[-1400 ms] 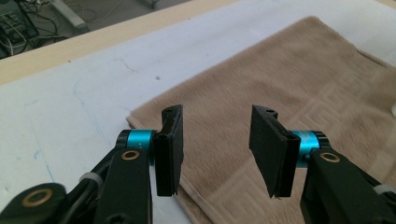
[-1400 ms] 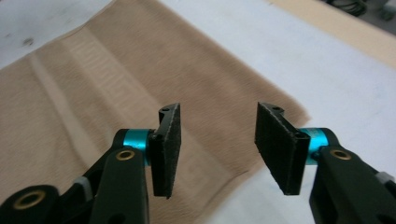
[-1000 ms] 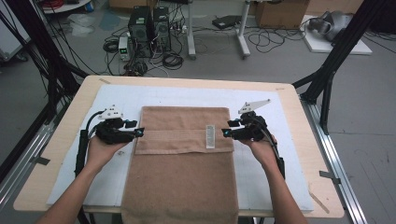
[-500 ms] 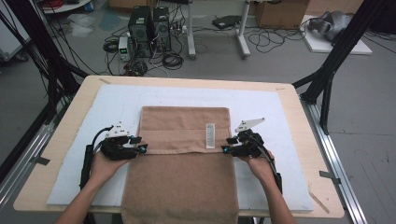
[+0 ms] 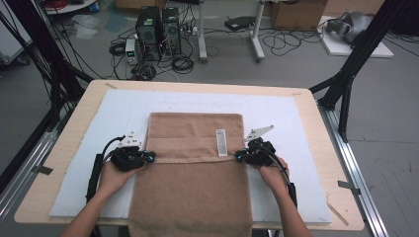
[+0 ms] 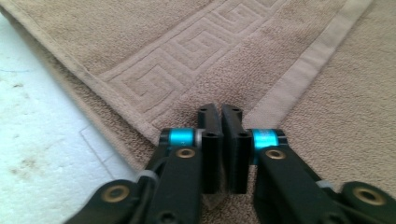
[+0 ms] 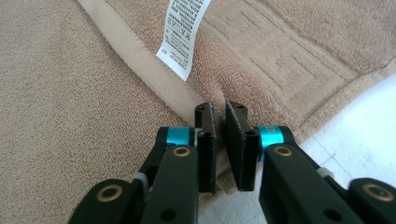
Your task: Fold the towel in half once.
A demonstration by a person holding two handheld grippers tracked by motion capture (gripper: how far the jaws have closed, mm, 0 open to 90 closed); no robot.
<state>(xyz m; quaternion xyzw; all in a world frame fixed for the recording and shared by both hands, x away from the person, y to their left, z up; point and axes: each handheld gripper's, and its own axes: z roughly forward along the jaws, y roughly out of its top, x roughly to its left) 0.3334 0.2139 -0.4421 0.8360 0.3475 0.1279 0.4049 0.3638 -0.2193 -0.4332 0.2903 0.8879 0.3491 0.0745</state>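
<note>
The brown towel (image 5: 192,173) lies flat in the middle of the worktop (image 5: 316,106), on a white mat (image 5: 291,123), with its near end hanging over the front edge. Its far end is folded back toward the person, so a hemmed edge with a woven key pattern crosses the towel from side to side; a white care label (image 5: 222,142) lies on that flap near its right side.

The left tongs (image 5: 147,157) sit at the left end of the folded edge, the right tongs (image 5: 239,156) at its right end. Both have just been closing, and in the gripper views each pair now stands nearly together with the hem corner of the flap pinched between the pads (image 6: 219,135) (image 7: 219,140); how much cloth is caught on the right is hard to judge, since the pads hide it.

Both hands (image 5: 114,177) (image 5: 271,174) rest low at the towel's sides, forearms coming in from the near edge, tongs pointing inward toward each other and roughly level with the cloth.

Bare mat lies open on either side of the towel and beyond its far fold, up to the back rim of the worktop.
</note>
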